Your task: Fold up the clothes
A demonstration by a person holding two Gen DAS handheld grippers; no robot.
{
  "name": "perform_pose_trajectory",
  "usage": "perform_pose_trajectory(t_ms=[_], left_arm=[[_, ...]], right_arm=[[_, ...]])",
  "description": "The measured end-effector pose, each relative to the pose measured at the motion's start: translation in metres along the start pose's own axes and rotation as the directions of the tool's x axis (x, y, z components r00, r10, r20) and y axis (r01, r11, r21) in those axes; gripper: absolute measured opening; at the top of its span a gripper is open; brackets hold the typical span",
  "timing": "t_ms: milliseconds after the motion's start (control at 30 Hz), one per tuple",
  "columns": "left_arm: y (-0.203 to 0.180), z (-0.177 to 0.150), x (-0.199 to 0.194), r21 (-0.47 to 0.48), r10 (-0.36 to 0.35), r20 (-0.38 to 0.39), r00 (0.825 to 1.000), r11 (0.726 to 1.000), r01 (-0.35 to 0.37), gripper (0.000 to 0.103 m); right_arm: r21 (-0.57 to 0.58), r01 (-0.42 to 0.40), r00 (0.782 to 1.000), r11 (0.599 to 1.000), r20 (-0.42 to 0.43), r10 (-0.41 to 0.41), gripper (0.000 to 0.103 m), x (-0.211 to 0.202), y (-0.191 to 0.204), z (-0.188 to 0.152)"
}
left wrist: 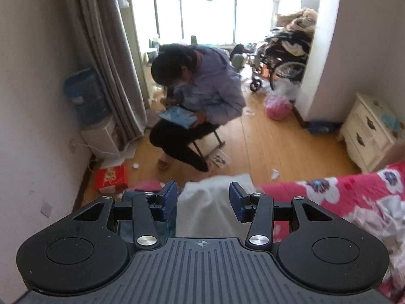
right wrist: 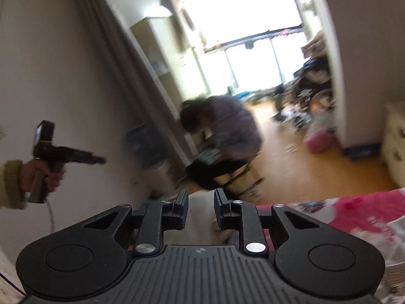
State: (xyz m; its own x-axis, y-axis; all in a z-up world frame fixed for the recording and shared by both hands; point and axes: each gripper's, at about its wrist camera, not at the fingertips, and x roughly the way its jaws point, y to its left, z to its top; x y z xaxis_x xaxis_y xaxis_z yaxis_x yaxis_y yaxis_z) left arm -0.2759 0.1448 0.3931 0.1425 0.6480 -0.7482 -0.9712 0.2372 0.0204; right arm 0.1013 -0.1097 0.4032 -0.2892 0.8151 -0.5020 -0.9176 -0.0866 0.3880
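A white garment lies at the near edge of a bed with a pink floral cover. My left gripper is open, its jaws wide apart above the garment, holding nothing. My right gripper is open with a narrower gap; pale cloth shows between and behind its fingers, and I cannot tell if it touches. The right wrist view is blurred by motion. The left gripper also shows there, held in a hand at the left, raised in the air.
A person sits on a folding stool on the wooden floor ahead. A water dispenser and grey curtain stand left. A cream nightstand stands right. A red box, pink bag and wheelchair are on the floor.
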Motion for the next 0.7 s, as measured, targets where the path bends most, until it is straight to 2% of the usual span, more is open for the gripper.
perform_pose_trajectory(t_ms=[67,100,133,200,267,333,400,467,533,567,667,700], left_arm=[[0.014,-0.020,0.001,-0.057,-0.032,0.057,0.998,0.998,0.035,0.056],[0.022,-0.035,0.005,-0.109,-0.075,0.093,0.993,0.990,0.085,0.056],[0.031,-0.054,0.013,-0.170,-0.111,0.128,0.985,0.976,0.132,0.057],[0.049,-0.095,0.041,-0.286,-0.122,0.141,0.983,0.945,0.158,0.057],[0.065,-0.131,0.091,-0.345,-0.146,0.055,0.988,0.925,0.156,0.057],[0.081,-0.154,0.150,-0.350,-0.216,-0.038,0.976,0.918,0.189,0.056],[0.094,-0.172,0.196,-0.332,-0.255,-0.097,0.962,0.920,0.210,0.054],[0.106,-0.187,0.233,-0.307,-0.317,-0.150,0.936,0.915,0.261,0.054],[0.114,-0.203,0.254,-0.289,-0.388,-0.180,0.904,0.899,0.328,0.055],[0.117,-0.213,0.261,-0.286,-0.421,-0.199,0.885,0.889,0.358,0.055],[0.130,-0.237,0.281,-0.322,-0.534,-0.254,0.806,0.833,0.450,0.056],[0.133,-0.241,0.289,-0.332,-0.554,-0.253,0.793,0.820,0.467,0.056]], right_arm=[[0.088,-0.020,1.000,0.996,0.014,0.019,0.026,0.024,0.004,-0.026],[0.143,-0.012,0.999,0.990,0.039,0.007,0.026,0.034,0.004,-0.042],[0.177,0.000,0.998,0.984,0.054,-0.009,0.027,0.046,0.006,-0.060],[0.200,0.042,0.995,0.979,0.081,-0.059,0.028,0.070,0.007,-0.091],[0.271,0.045,0.992,0.962,0.103,-0.076,0.032,0.097,0.006,-0.126],[0.383,0.058,0.988,0.922,0.109,-0.108,0.035,0.126,0.006,-0.168],[0.473,0.076,0.990,0.878,0.070,-0.124,0.037,0.160,0.006,-0.208],[0.556,0.092,0.991,0.826,0.030,-0.131,0.040,0.191,0.001,-0.238],[0.648,0.095,0.992,0.756,-0.002,-0.123,0.043,0.223,-0.006,-0.270],[0.683,0.092,0.993,0.725,-0.009,-0.118,0.043,0.236,-0.009,-0.283],[0.769,0.087,0.994,0.633,-0.024,-0.108,0.050,0.281,-0.015,-0.313],[0.793,0.080,0.995,0.604,-0.026,-0.098,0.050,0.299,-0.017,-0.318]])
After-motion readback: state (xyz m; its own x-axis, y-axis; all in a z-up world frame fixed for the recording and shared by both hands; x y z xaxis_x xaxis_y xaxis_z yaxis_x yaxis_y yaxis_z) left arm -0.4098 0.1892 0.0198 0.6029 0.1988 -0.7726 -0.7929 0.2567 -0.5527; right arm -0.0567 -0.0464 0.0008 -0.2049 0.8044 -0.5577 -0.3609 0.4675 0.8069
